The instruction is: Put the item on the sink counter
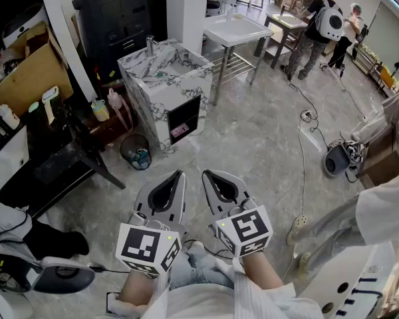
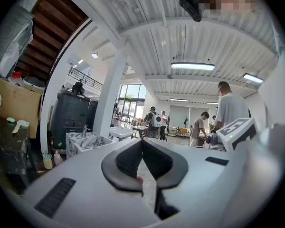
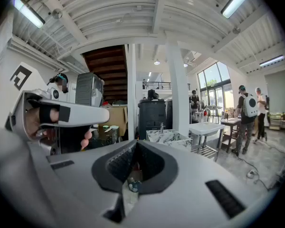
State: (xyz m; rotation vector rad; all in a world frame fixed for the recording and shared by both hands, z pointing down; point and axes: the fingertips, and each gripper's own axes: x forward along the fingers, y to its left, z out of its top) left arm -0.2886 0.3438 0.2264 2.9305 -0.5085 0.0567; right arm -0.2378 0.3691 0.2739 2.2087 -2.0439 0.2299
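Note:
The marble-patterned sink counter [image 1: 161, 78] with its faucet [image 1: 149, 44] stands ahead and to the left across the floor. It also shows small in the left gripper view [image 2: 88, 141] and the right gripper view [image 3: 167, 137]. My left gripper [image 1: 180, 174] [image 2: 142, 141] and right gripper [image 1: 205, 173] [image 3: 135, 143] are held side by side low in front of me, well short of the counter. Both are shut, tips together, with nothing held. I cannot tell which object is the item; a yellow bottle [image 1: 100, 109] and a pink bottle [image 1: 114, 100] stand left of the counter.
A round waste bin [image 1: 135, 153] sits by the counter's near corner. A dark table [image 1: 60, 158] and cardboard box [image 1: 26, 75] crowd the left. A white metal table [image 1: 238, 28] stands behind. People [image 1: 319, 25] work far right; a cable [image 1: 302, 145] crosses the floor.

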